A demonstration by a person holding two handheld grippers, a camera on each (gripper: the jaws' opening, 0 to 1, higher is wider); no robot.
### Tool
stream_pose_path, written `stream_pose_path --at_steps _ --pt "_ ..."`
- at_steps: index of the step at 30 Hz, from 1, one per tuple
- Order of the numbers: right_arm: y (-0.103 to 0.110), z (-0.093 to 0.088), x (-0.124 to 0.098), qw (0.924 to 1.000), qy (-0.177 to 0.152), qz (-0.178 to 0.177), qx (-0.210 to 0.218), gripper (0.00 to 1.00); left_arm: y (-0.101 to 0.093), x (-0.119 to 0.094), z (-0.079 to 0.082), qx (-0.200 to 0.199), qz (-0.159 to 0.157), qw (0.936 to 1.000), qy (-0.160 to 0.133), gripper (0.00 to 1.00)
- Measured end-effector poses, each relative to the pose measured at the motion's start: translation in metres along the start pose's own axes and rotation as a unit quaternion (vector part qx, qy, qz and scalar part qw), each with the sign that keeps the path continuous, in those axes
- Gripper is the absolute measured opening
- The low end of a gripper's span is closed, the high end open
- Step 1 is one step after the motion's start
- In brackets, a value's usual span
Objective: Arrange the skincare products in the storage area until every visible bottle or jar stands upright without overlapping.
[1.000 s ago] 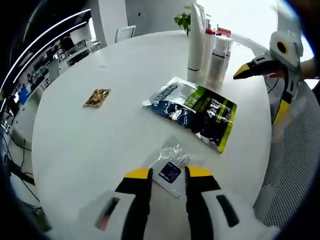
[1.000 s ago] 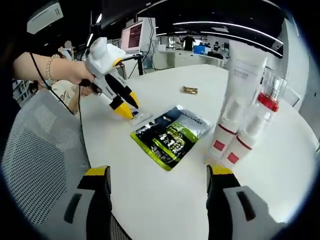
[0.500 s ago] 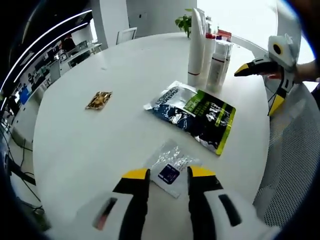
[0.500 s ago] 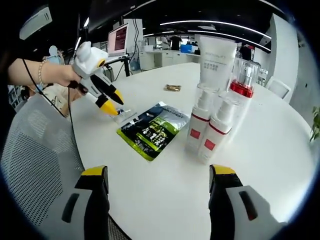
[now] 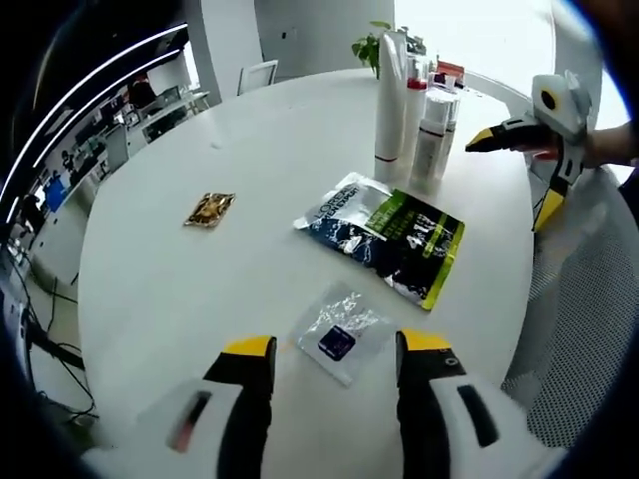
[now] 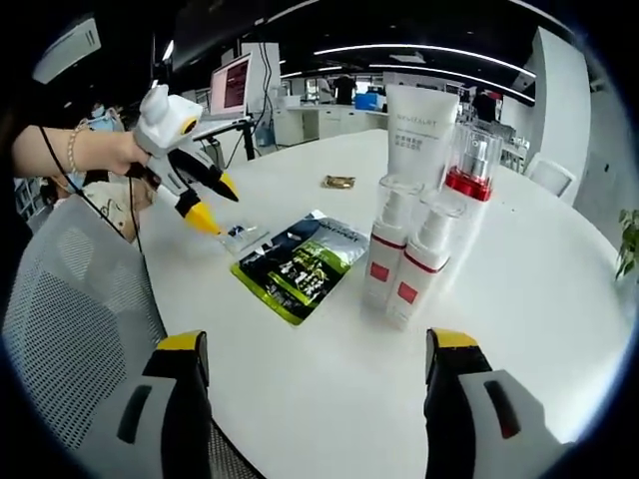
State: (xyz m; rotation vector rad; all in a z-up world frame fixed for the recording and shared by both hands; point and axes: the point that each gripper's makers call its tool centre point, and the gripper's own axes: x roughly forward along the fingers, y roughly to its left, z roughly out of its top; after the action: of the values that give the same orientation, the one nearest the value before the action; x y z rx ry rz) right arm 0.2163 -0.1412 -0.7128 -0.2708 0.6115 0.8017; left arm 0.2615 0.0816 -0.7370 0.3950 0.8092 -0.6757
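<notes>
Though partly hidden leftward, bottles point(image 6: 404, 269) upright

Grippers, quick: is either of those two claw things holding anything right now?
Left gripper: open, holding nothing.
Right gripper: open, holding nothing.

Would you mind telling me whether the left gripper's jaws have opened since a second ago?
Yes. The left gripper has spread its jaws: they sat over the small clear sachet before and now stand clear of its edges.
</notes>
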Motion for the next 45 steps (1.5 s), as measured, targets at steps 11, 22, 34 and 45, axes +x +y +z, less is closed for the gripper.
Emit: stream_pose_path --at_steps 11,22,34,45 --pt "-0.002 0.012 -0.011 0.9997 -0.022 -0.001 -0.002 0.94 -0.019 -0.029 0.011 -0.063 -0.014 0.997 -0.042 0.79" --pt "-0.003 0.024 -0.03 0.9989 -0.047 -0.01 -0.001 0.95 -0.028 -0.065 0.003 -0.138 -0.006 0.9882 -0.065 0.87" --pt "-0.001 0.034 -0.042 0.9974 -0.059 -0.039 0.011 0.96 -0.026 -0.095 -0.001 -0.184 0.014 0.9781 -0.096 0.99" --pt "-0.012 0.034 -0.047 0.9908 -0.052 -0.124 -0.018 1.0 -0.011 -0.096 -0.007 -0.228 0.003 0.968 -0.105 0.99"
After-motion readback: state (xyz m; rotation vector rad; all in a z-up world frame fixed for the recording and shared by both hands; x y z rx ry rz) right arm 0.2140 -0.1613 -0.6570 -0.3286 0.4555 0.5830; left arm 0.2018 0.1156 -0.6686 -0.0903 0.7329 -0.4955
